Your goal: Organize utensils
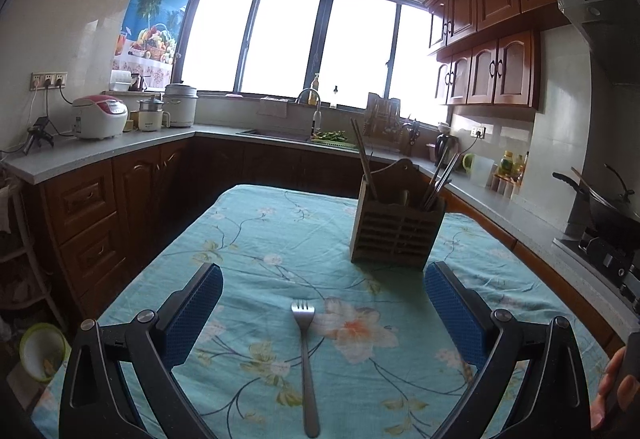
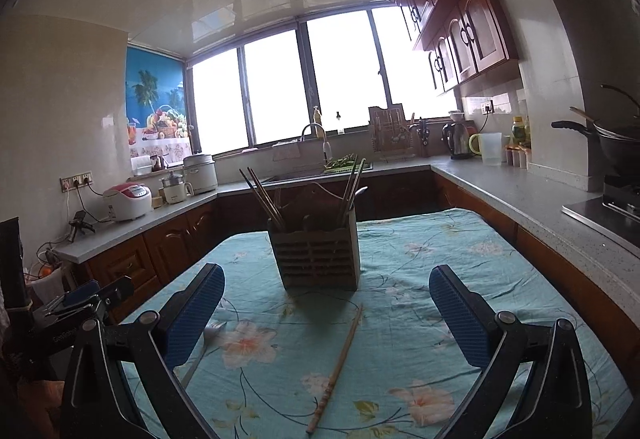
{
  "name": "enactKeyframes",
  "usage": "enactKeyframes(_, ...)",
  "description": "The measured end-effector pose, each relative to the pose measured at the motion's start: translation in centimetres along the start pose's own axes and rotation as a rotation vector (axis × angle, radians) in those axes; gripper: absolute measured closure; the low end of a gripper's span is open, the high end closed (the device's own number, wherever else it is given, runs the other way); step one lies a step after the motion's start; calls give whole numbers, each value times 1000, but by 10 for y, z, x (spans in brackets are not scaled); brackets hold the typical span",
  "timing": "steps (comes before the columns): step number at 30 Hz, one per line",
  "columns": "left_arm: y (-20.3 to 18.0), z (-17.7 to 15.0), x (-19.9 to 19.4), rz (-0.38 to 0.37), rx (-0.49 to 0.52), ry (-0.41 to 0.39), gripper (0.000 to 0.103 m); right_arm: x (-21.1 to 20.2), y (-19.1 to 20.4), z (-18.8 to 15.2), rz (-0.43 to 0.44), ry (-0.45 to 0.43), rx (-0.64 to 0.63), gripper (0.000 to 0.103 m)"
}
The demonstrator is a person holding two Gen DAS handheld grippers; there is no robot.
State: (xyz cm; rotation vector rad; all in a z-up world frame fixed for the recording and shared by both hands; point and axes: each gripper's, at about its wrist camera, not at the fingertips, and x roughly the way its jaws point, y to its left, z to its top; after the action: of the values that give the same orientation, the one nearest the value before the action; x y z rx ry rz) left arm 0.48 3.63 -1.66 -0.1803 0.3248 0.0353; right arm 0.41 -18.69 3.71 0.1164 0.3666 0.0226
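I see a slatted wooden utensil holder [image 2: 318, 257] standing upright, with chopsticks leaning out of its compartments. In front of the holder a metal fork [image 1: 306, 363] lies flat, tines toward it. One wooden chopstick [image 2: 338, 363] also lies before the holder, slightly diagonal, not touching it.

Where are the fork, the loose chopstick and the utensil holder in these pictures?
fork [image 1: 306, 359]: left wrist view, middle of its metal handle.
chopstick [image 2: 338, 367]: right wrist view, middle of its wooden shaft.
utensil holder [image 2: 318, 259]: right wrist view, slatted front wall.
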Motion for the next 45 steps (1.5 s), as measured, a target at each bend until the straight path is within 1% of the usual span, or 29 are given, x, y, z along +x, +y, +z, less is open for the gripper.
enactKeyframes(1, 1, -3, 0, 3, -1, 15, 1, 0, 0, -6, -5, 16, 1, 0)
enactKeyframes(4, 1, -8, -7, 21, 5, -7, 1, -2, 1, -19, -32, 35, 9, 0)
enactKeyframes(7, 0, -12, -15, 45, 21, -45, 1, -10, 3, -31, -39, 28, 15, 0)
enactKeyframes(11, -4, -23, -20, 52, 35, -73, 1, -18, 8, -42, -34, 6, -23, 0)
enactKeyframes(17, -9, -35, -24, 57, 58, -75, 1, -19, 6, -51, -36, 20, -36, 0)
enactKeyframes(20, -5, -39, -24, 65, 67, -65, 1, -20, 2, -56, -33, 31, -23, 0)
enactKeyframes(24, -5, -41, -24, 70, 86, -54, 1, -21, -2, -59, -50, 30, -25, 0)
enactKeyframes(30, -8, -43, -28, 81, 113, -65, 1, -25, -3, -60, -65, 6, -47, 0)
enactKeyframes(45, -4, -54, -34, 98, 117, -92, 1, -32, 1, -67, -39, -23, -79, 0)
